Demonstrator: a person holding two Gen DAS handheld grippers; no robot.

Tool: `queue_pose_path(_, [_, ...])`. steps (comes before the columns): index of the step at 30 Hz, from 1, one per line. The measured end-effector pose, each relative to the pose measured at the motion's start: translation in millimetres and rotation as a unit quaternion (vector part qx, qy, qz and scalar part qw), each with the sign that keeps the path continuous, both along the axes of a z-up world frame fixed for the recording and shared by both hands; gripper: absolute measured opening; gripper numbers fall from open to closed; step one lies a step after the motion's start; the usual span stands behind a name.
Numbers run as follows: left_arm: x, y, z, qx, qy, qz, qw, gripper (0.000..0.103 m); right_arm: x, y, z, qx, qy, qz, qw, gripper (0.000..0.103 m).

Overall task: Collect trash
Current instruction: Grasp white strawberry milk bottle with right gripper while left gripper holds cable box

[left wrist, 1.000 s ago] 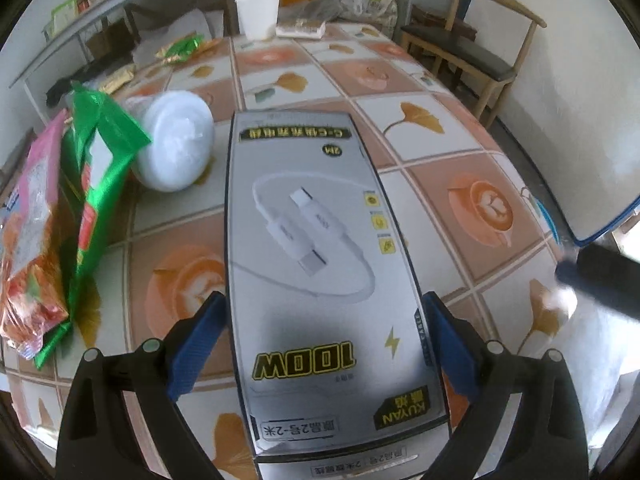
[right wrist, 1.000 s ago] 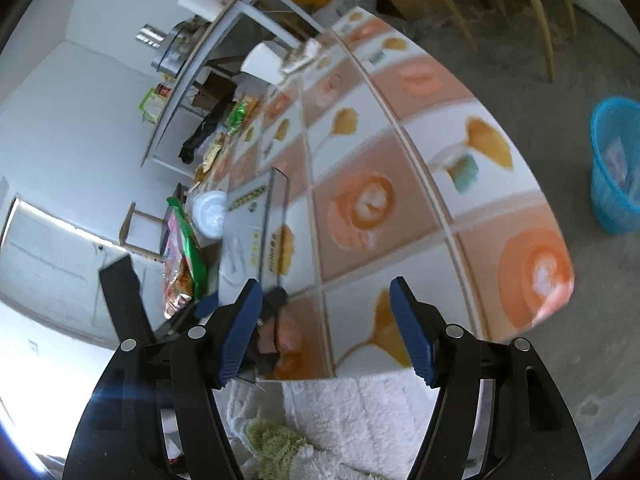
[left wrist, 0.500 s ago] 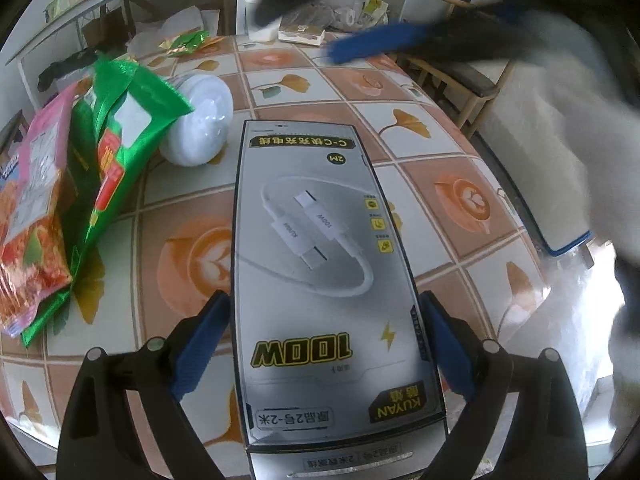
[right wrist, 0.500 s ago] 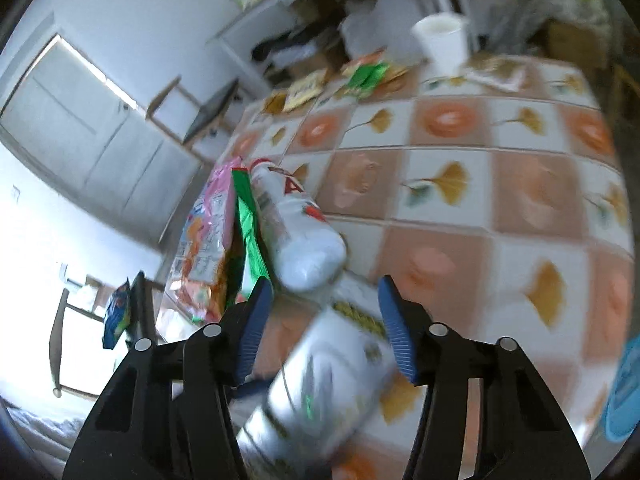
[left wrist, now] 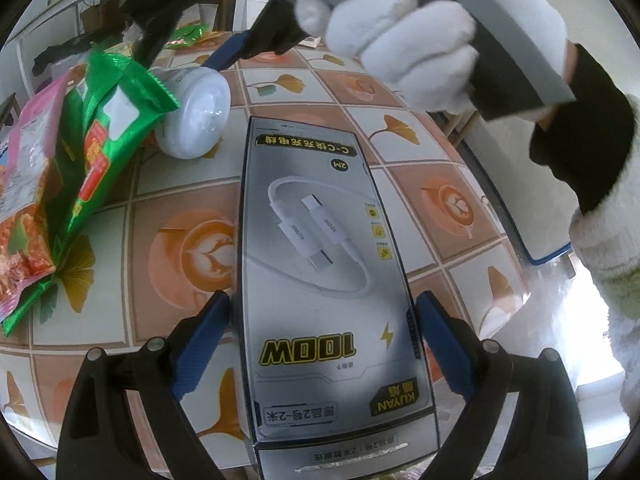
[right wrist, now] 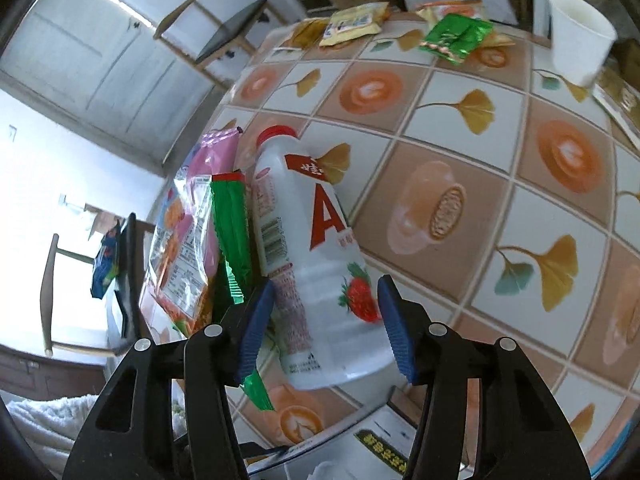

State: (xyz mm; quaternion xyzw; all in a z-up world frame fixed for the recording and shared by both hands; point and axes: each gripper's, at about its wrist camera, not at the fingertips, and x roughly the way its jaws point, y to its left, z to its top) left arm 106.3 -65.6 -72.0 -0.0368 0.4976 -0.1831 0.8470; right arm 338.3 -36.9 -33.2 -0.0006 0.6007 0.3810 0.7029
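Note:
My left gripper is shut on a grey cable box and holds it above the tiled table. My right gripper is open, its blue pads on either side of the base of a white drink bottle that lies on its side. The bottle's base shows in the left wrist view, with the right gripper's finger above it. A green wrapper and a pink snack bag lie against the bottle's left side.
A white paper cup and several small snack wrappers lie at the table's far end. Chairs stand beyond the table's left edge. The gloved right hand fills the top of the left wrist view.
My right gripper has swung from beside the table over to the lying bottle and now straddles its base. My left gripper still holds the cable box and has barely moved.

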Motion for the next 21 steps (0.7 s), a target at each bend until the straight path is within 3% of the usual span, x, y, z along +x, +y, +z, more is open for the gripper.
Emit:
queue_pose_path(4, [2, 0, 0, -0.005, 0.002, 0.0, 1.0, 0.091, 11, 11, -12, 0.009, 0.043, 0.014, 0.999, 0.064])
queue_pose_path(9, [2, 2, 1, -0.008, 0.002, 0.001, 1.0, 0.091, 19, 18, -28, 0.029, 0.077, 0.009, 0.997, 0.063])
queue_pose_path(16, [2, 2, 1, -0.006, 0.0, 0.002, 1.0, 0.091, 25, -9, -17, 0.011, 0.035, -0.043, 0.998, 0.062])
queue_pose_path(21, [2, 5, 1, -0.009, -0.001, 0.008, 0.9999, 0.091, 24, -67, -14, -0.012, 0.016, -0.108, 0.994, 0.062])
